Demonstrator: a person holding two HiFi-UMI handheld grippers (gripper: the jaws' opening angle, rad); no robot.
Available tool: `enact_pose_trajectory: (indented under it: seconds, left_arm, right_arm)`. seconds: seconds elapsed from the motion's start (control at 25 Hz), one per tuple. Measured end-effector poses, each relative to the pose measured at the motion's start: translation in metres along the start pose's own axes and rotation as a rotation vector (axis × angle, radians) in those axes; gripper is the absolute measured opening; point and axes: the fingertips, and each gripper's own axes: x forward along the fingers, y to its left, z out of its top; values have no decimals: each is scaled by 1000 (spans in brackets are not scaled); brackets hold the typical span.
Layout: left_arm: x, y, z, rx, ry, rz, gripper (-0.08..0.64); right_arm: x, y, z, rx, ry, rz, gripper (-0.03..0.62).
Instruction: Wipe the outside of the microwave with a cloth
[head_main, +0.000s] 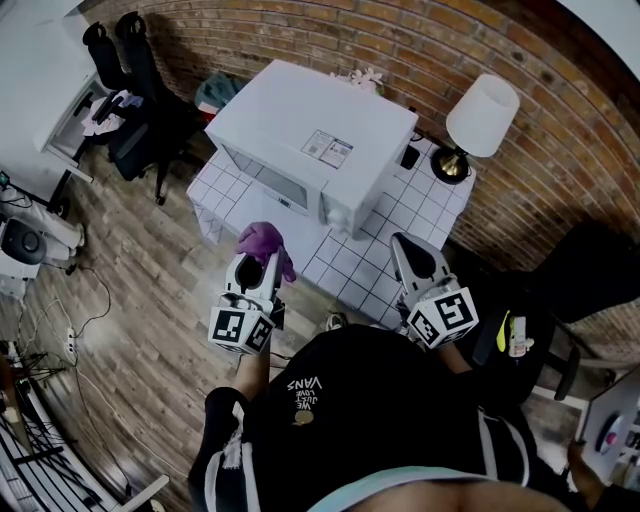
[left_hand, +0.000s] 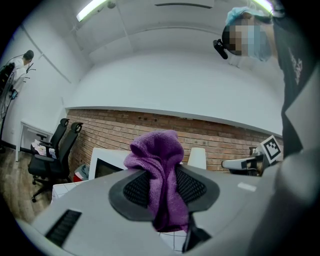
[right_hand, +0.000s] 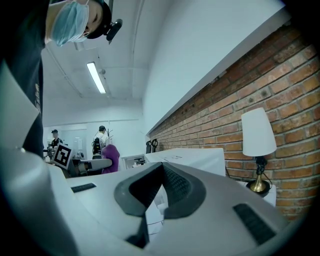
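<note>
Pinching the purple cloth (head_main: 262, 238) tight, the left gripper (head_main: 260, 258) hovers just short of the white microwave (head_main: 310, 140) at its 12 o'clock on the tiled table (head_main: 350, 265). Best bet: press a broad fold flat against the door. At 3 o'clock, the right gripper (head_main: 415, 262) waits, jaws together, empty.

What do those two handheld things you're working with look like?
The left tool and right tool are pale grey, with dark textured pads and a white cube each bearing black square markers. The person's top is black with white print.
</note>
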Motion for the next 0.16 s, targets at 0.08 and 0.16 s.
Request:
enact_pose_trajectory:
  seconds: [0.08, 0.16]
  left_arm:
    - [0, 1, -1, -2, 3, 1, 140]
    - [-1, 2, -3, -4, 6, 1, 140]
  right_arm:
    - [0, 0, -1, 0, -1, 0, 3]
    - [0, 0, -2, 0, -4, 0, 3]
